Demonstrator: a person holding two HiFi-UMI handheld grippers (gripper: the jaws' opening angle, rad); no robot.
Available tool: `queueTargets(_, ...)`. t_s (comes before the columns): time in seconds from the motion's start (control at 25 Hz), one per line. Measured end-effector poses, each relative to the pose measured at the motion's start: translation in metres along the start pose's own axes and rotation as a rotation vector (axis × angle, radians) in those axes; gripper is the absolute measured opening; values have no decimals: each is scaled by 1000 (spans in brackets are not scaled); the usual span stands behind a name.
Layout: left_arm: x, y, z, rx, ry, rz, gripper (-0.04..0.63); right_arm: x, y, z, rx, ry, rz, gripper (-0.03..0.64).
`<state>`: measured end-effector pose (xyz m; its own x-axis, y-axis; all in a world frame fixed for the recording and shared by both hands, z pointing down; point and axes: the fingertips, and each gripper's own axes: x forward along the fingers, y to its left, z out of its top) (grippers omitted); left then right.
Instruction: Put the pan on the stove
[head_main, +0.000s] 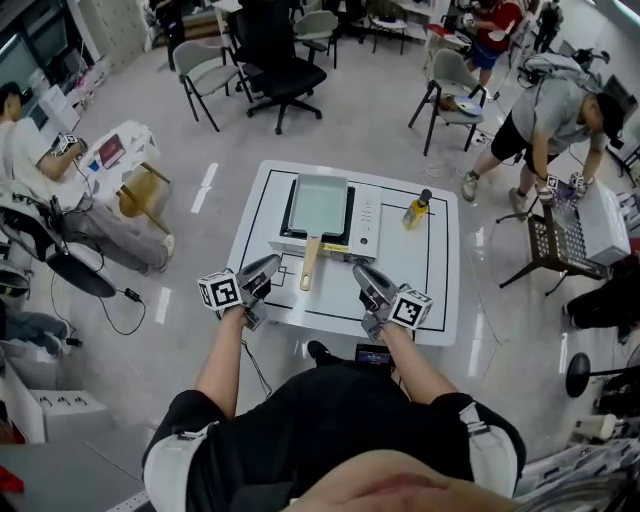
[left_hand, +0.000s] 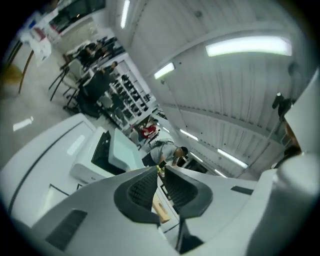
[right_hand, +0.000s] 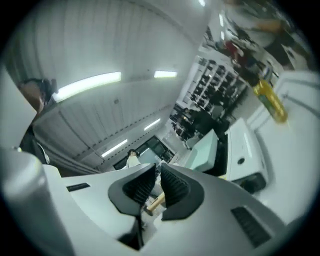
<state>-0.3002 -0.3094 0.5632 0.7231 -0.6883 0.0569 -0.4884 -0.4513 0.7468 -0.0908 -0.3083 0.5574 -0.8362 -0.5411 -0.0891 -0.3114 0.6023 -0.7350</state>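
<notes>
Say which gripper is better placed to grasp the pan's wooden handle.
Left, marginally: the left gripper sits nearer the pan handle, which angles toward it; the right gripper is farther off.

Big open lab room with a glossy pale grey floor (head_main: 390, 130). Going off the white square table with black border lines (head_main: 443, 285): a black swivel office chair (head_main: 275, 55) sits behind it, a grey-green chair with black legs (head_main: 205, 65) behind-left, and a black metal mesh rack (head_main: 555, 245) off to the right. Long strip lights (left_hand: 247, 46) glow on the white slatted ceiling (left_hand: 210, 90).
</notes>
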Motion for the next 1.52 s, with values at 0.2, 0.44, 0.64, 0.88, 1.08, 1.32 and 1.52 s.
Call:
queueTargets(0.2, -47, -86, 10, 276, -185, 67, 32, -42, 58, 33, -367, -69, -91, 43)
queueTargets(0.44, -112, -165, -16, 507, -344, 195, 28, -87, 126, 20, -697, -64, -196, 43)
queueTargets(0.64, -147, -202, -59, 577, -388, 275, 28, -118, 156, -15, -796, -35, -198, 43)
queueTargets(0.88, -162, -235, -112, 590, -350, 335, 28, -165, 169, -16, -778, -53, -200, 43)
queueTargets(1.08, -147, -271, -151, 636, -353, 431, 28, -219, 161, -5, -797, -68, -163, 43)
queueTargets(1.32, -117, -313, -204, 629, -363, 535, 28, -316, 146, 14, -839, -28, -139, 41)
queueTargets(1.52, -92, -346, -235, 647, -368, 584, 28, -394, 112, 40, -808, -45, -188, 40)
